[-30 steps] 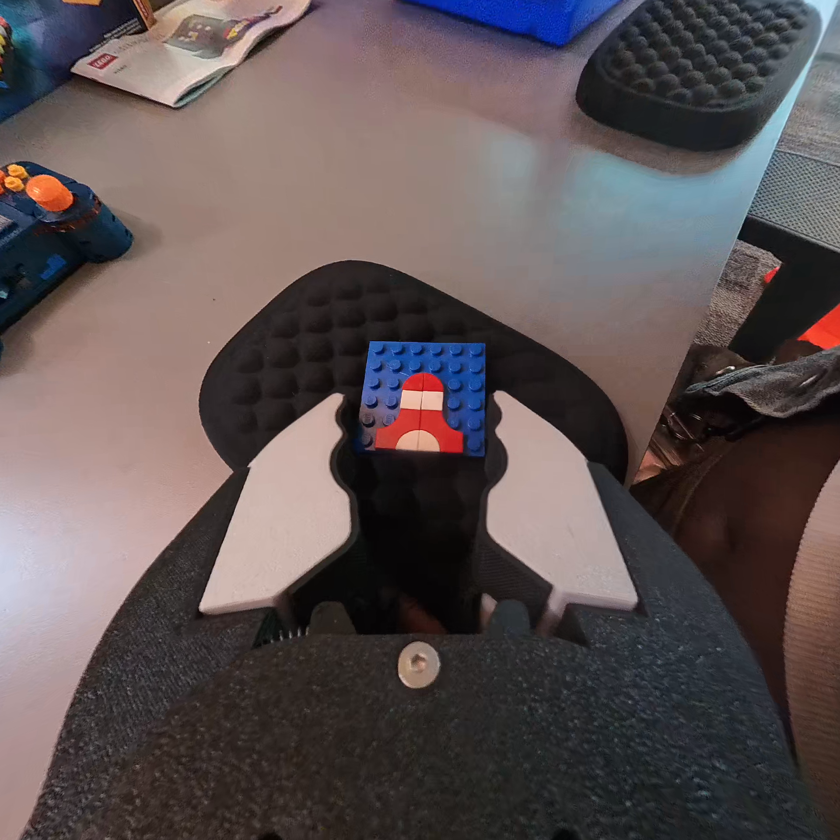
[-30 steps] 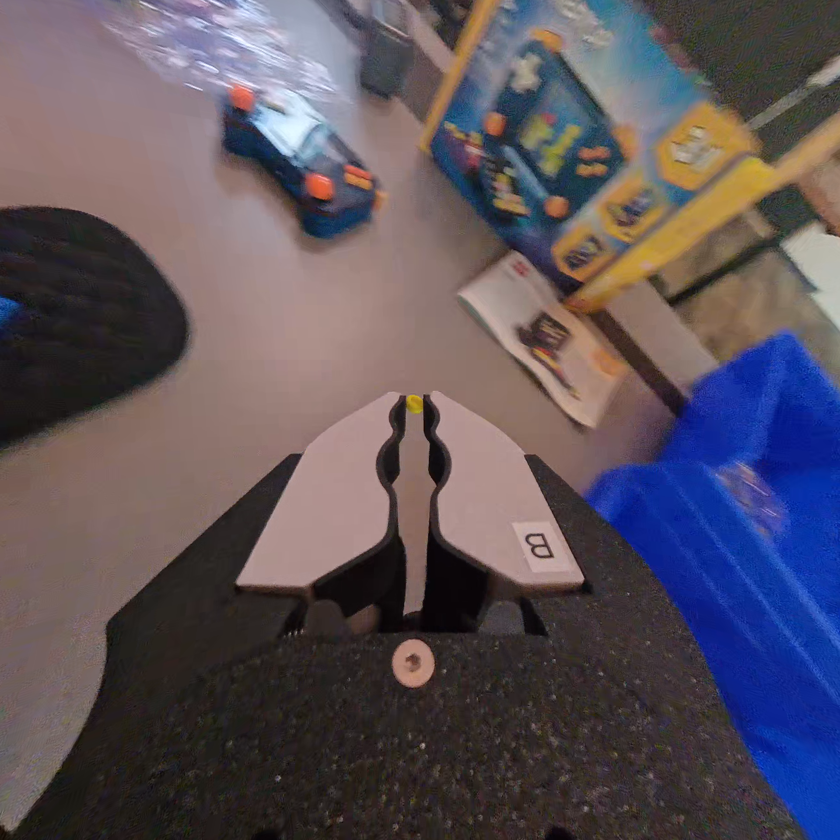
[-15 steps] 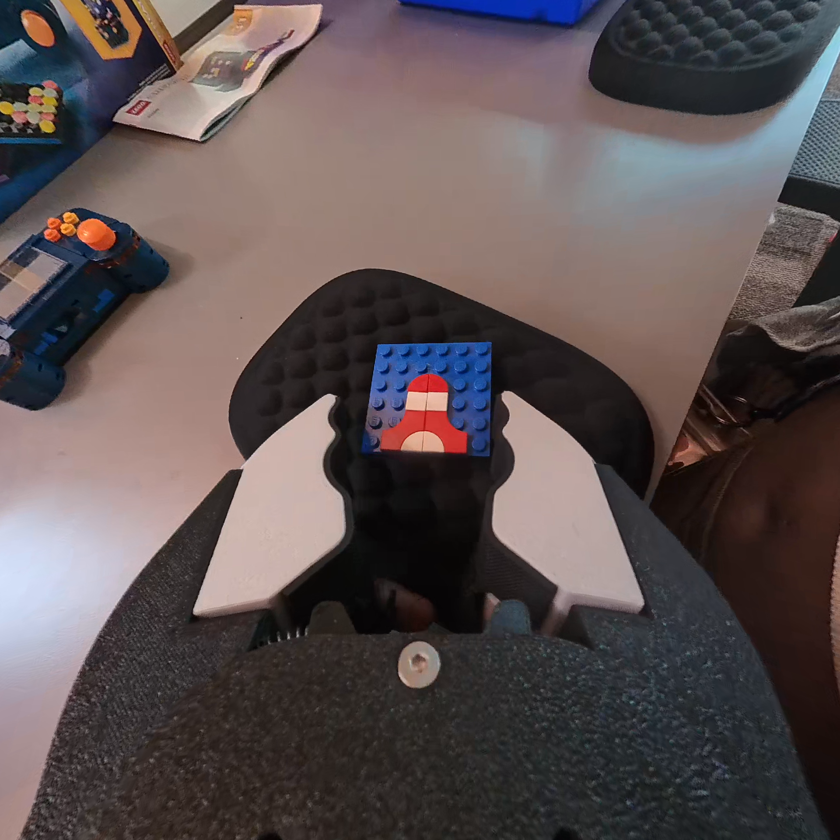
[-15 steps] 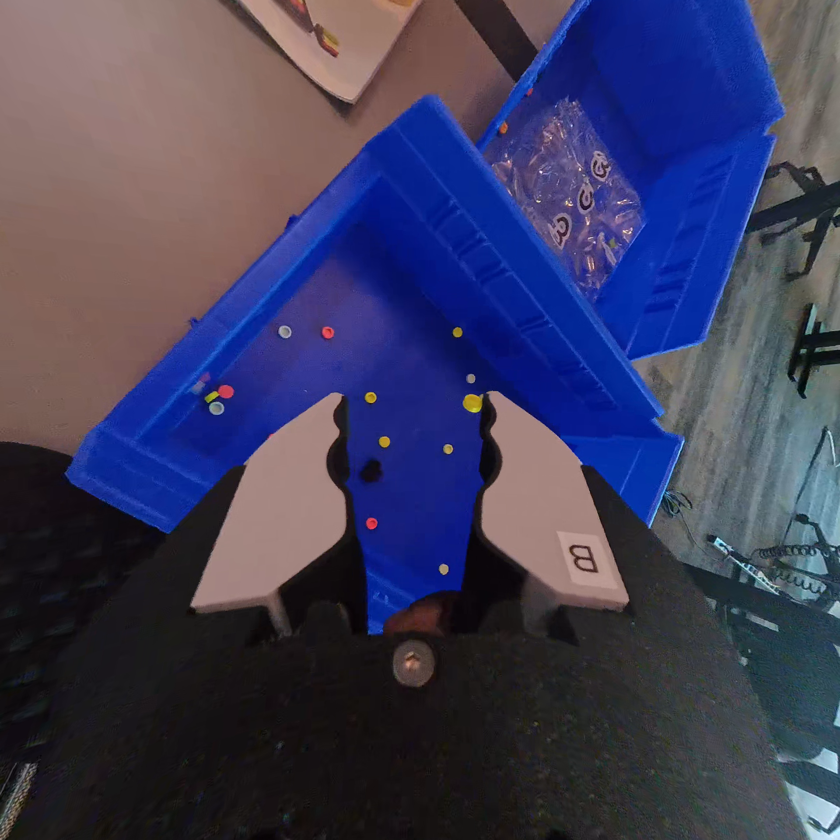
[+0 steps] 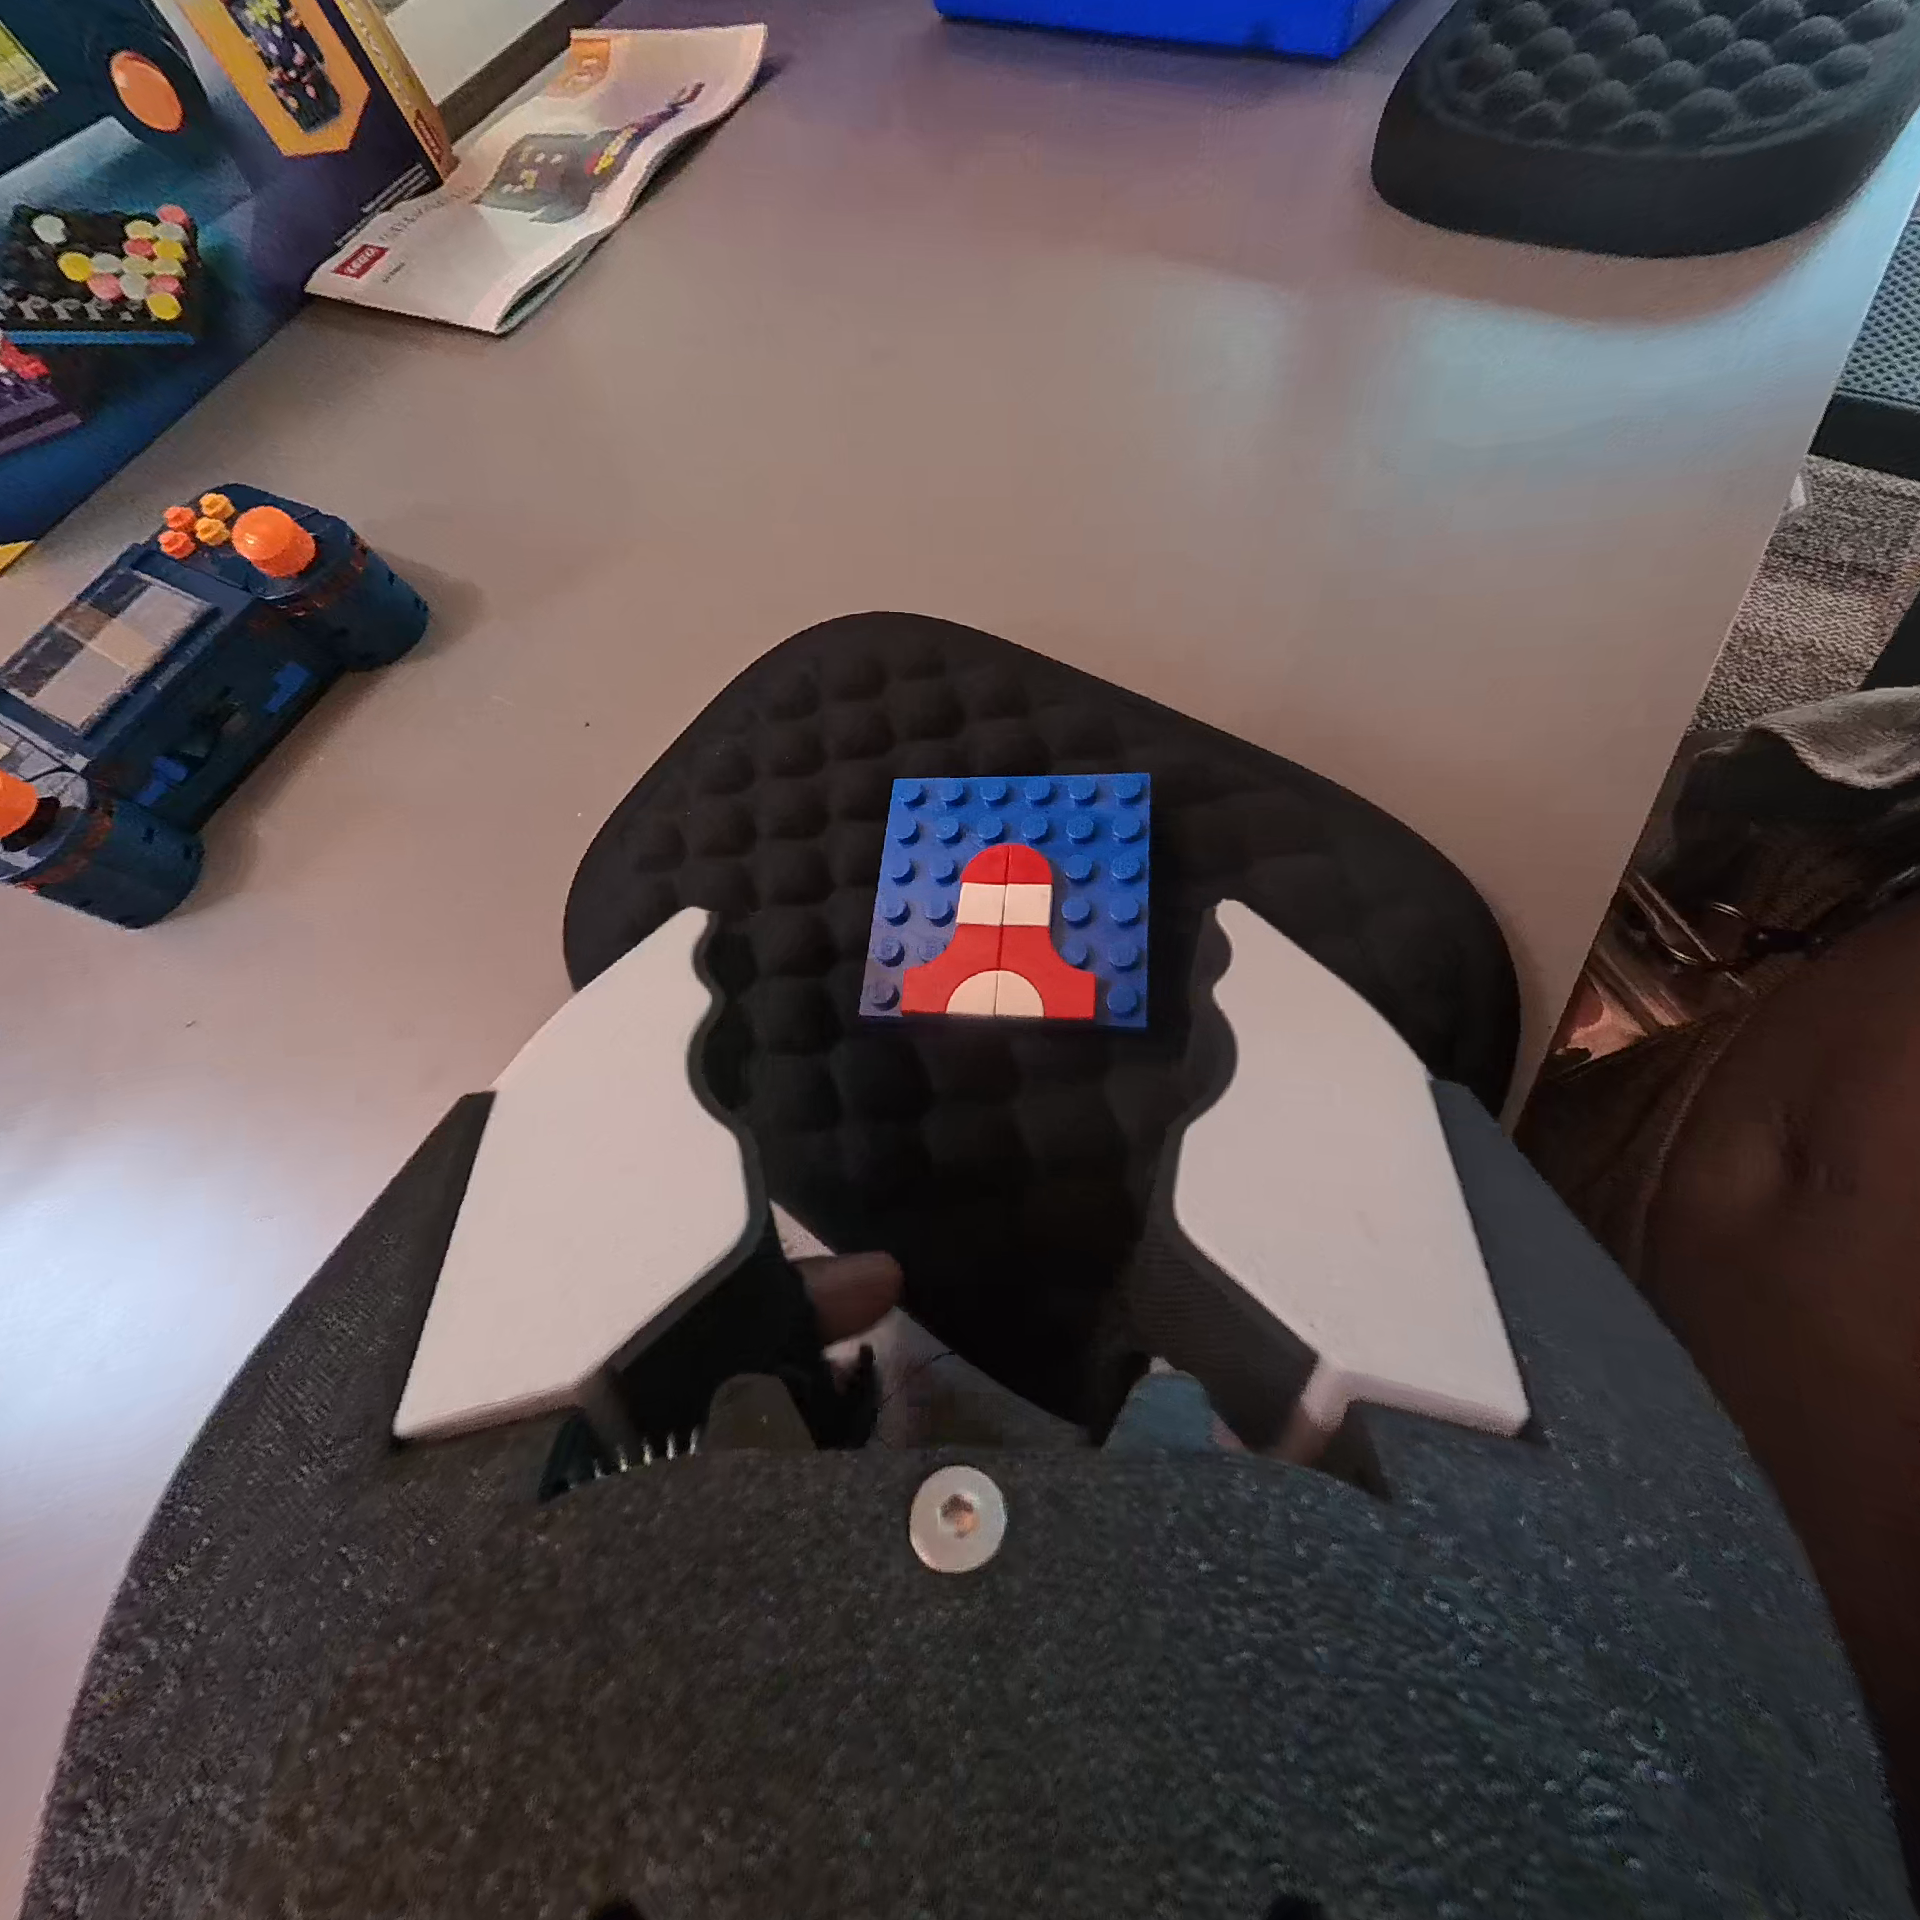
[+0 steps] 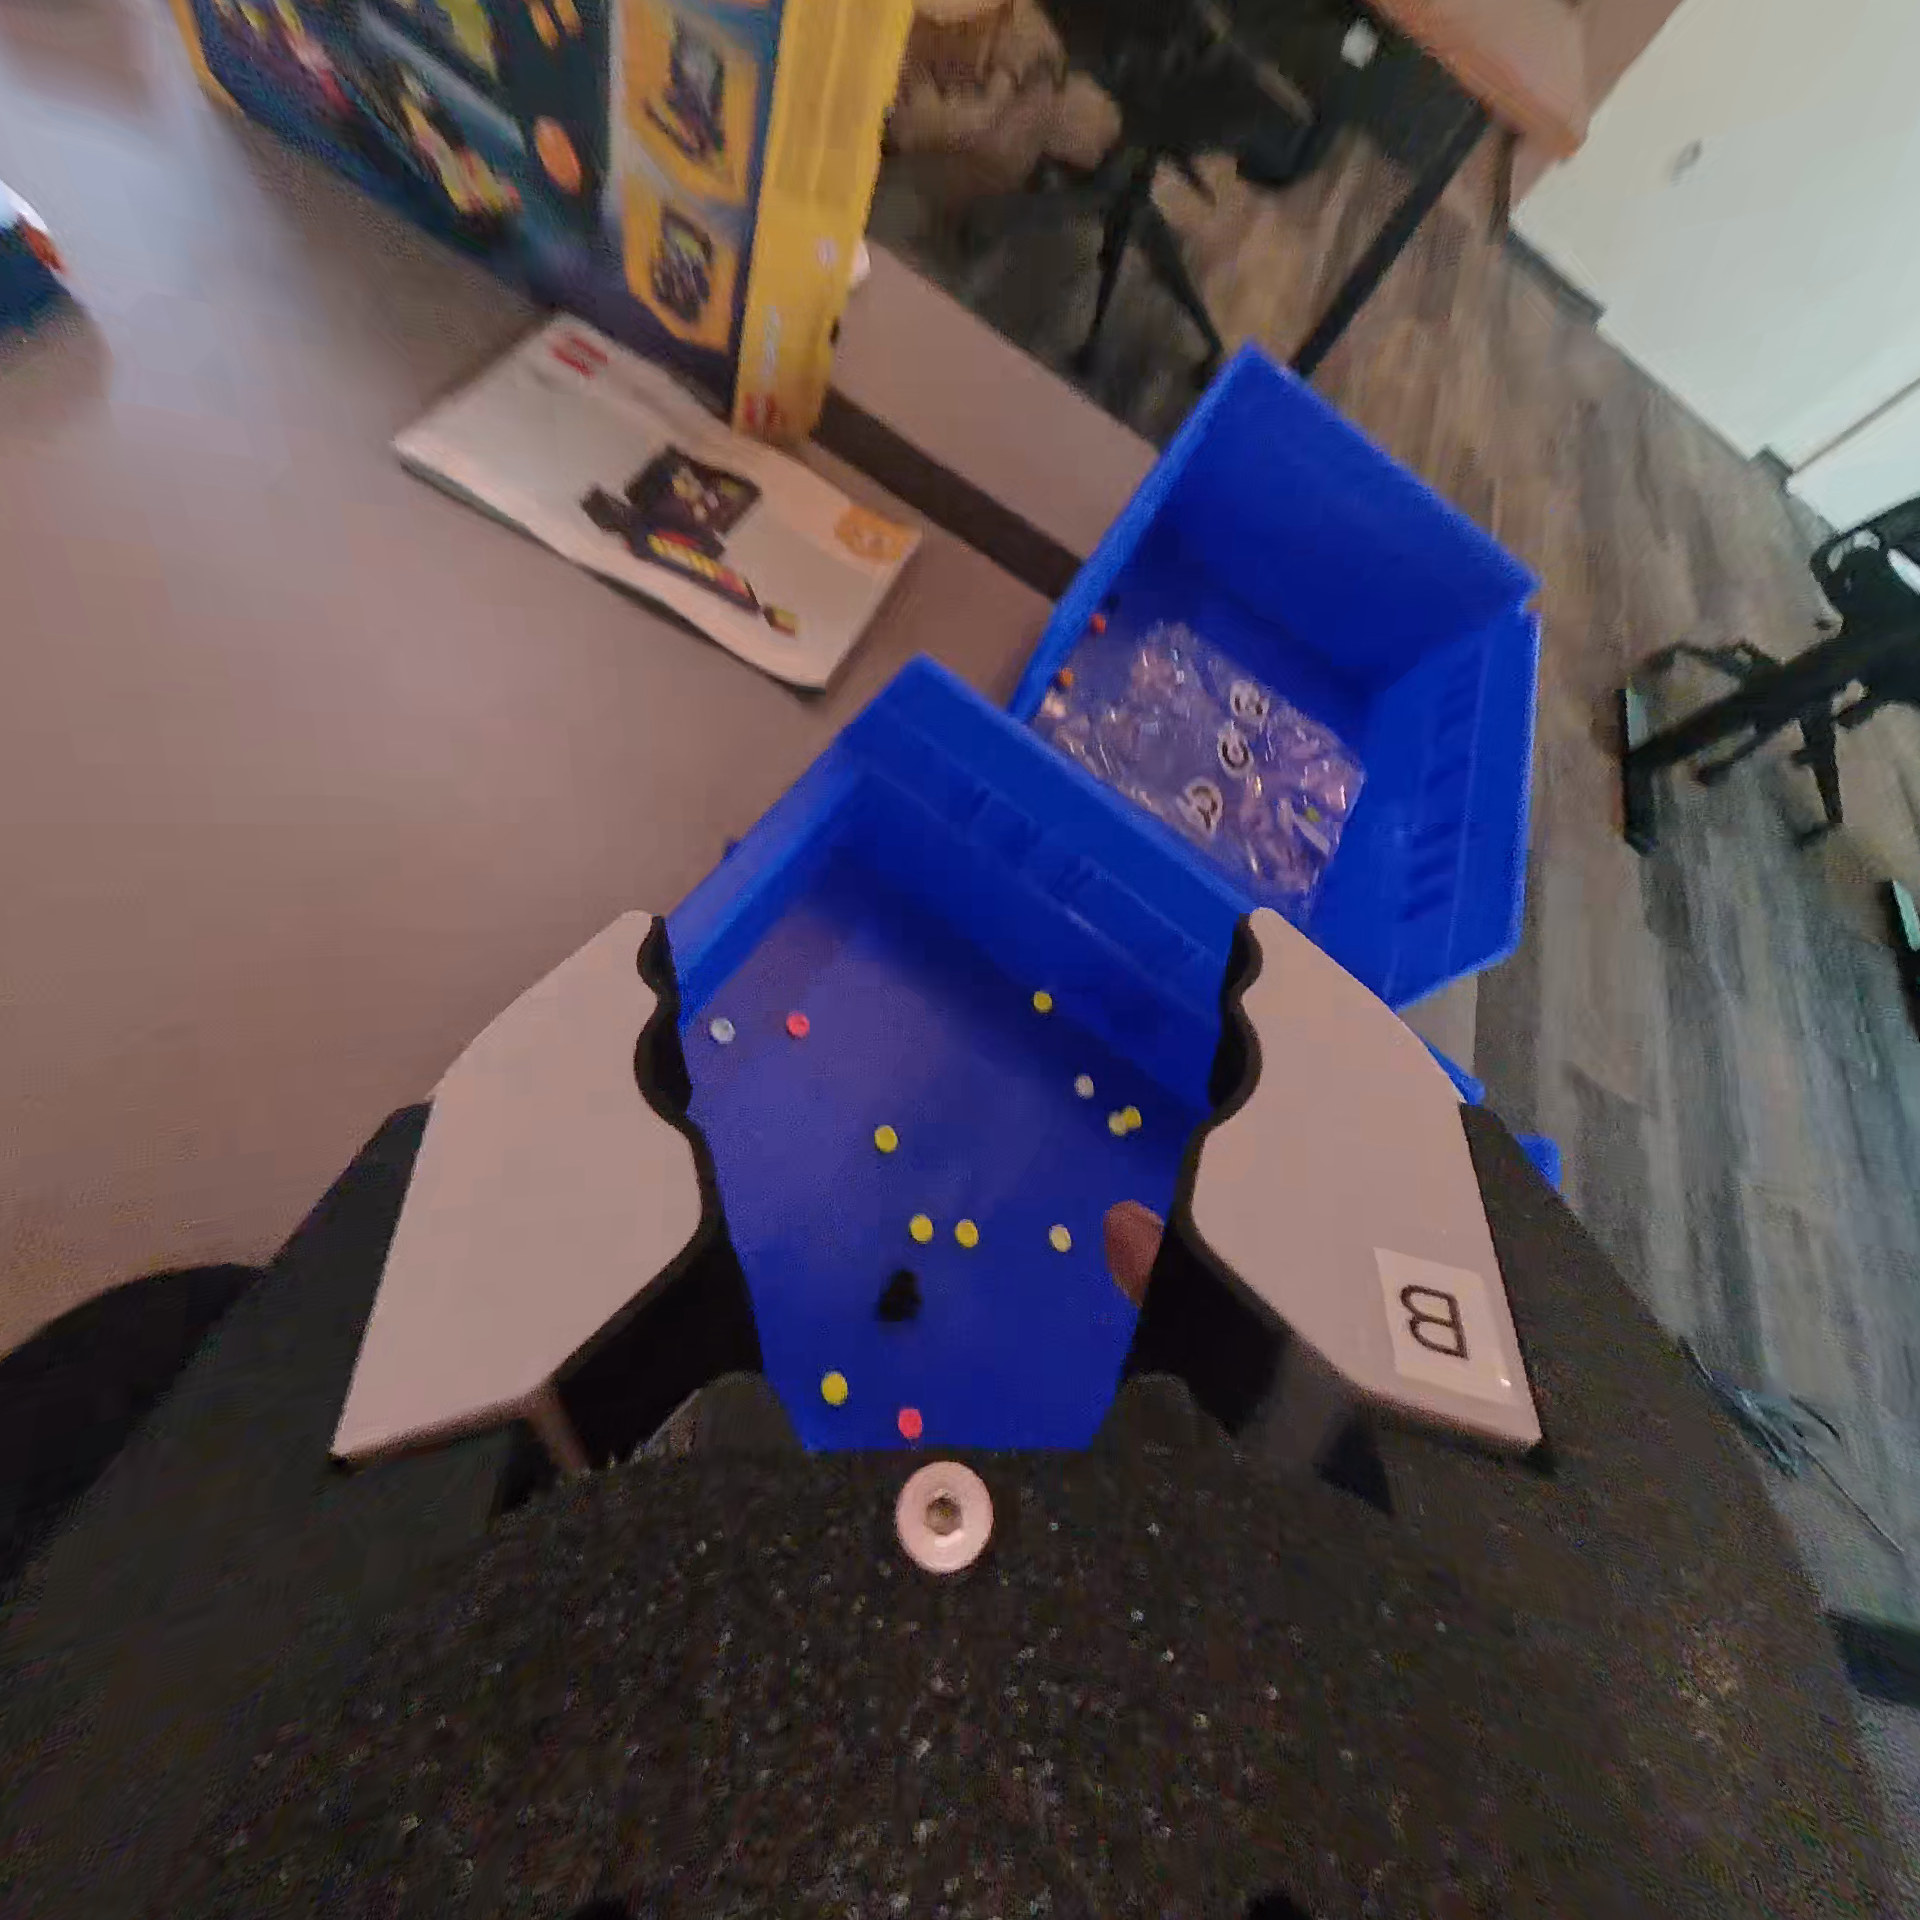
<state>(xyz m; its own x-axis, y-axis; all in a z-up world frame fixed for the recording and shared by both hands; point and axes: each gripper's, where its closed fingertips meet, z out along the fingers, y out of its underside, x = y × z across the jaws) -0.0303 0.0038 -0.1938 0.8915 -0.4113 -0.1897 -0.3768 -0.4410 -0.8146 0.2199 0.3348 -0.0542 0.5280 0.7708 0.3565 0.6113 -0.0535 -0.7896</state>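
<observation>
The left claw (image 5: 961, 971) is held spread apart and empty over the black dimpled pad (image 5: 790, 790), just short of the blue studded plate (image 5: 1091, 831) bearing a red-and-white figure. The right claw (image 6: 945, 971) is spread wide, empty, above the blue bin (image 6: 914, 727) scattered with small round studs (image 6: 885, 1139).

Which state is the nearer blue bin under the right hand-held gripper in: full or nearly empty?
Nearly empty. The nearer blue bin shows mostly bare floor, with only scattered small round pieces. The right hand-held gripper is open above it.
</observation>
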